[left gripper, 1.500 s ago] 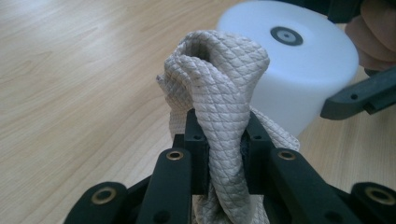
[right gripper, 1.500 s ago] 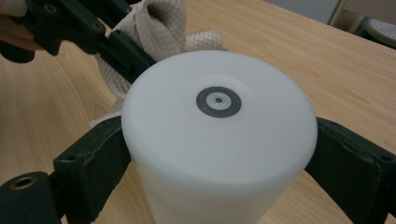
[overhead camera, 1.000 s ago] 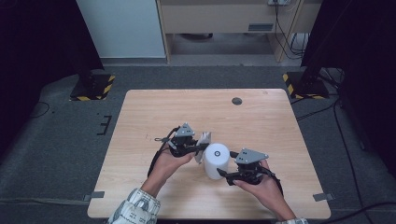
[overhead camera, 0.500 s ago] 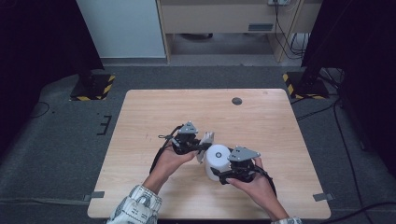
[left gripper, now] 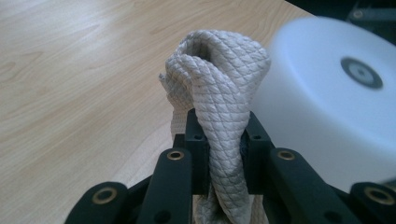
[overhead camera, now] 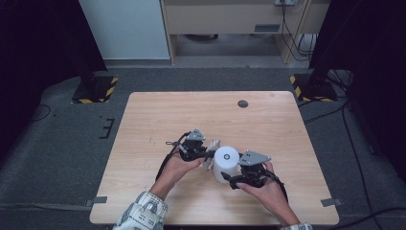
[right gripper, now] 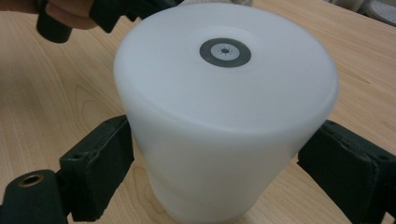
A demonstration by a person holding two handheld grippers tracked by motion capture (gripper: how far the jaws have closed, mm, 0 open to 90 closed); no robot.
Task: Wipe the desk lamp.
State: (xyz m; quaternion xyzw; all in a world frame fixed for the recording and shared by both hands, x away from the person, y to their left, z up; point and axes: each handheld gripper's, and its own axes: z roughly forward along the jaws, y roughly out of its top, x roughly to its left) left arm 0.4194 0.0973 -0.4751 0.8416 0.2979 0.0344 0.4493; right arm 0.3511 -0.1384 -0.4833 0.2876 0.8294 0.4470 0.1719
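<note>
a person stands at a light wooden table (overhead camera: pixel 158 120), a two-jaw gripper in each hand; the left gripper (left gripper: pixel 223 140) has its jaws pressed together on a bunched, cream-coloured quilted cloth (left gripper: pixel 219 93), which bulges up out of the jaws in a soft knot; seen from above, that cloth (overhead camera: pixel 211 148) sits just to the left of a white upside-down cup (overhead camera: pixel 226 164), touching or very nearly touching its side.

the cup (right gripper: pixel 224 116) stands upright on its rim near the front middle of the table, its flat base on top showing a small dark ring; the right gripper (right gripper: pixel 217 163) straddles it, one black jaw at each side of its wall; those jaws have just been spreading, and the left one touches the wall while a sliver of table seems to show beside the right one, so i read them as apart rather than clamped.

as i judge it, the work looks like wiping the cup; the cloth is in hand and brought to the cup; firmly steadying the cup and rubbing around its wall and top are left to do.
</note>
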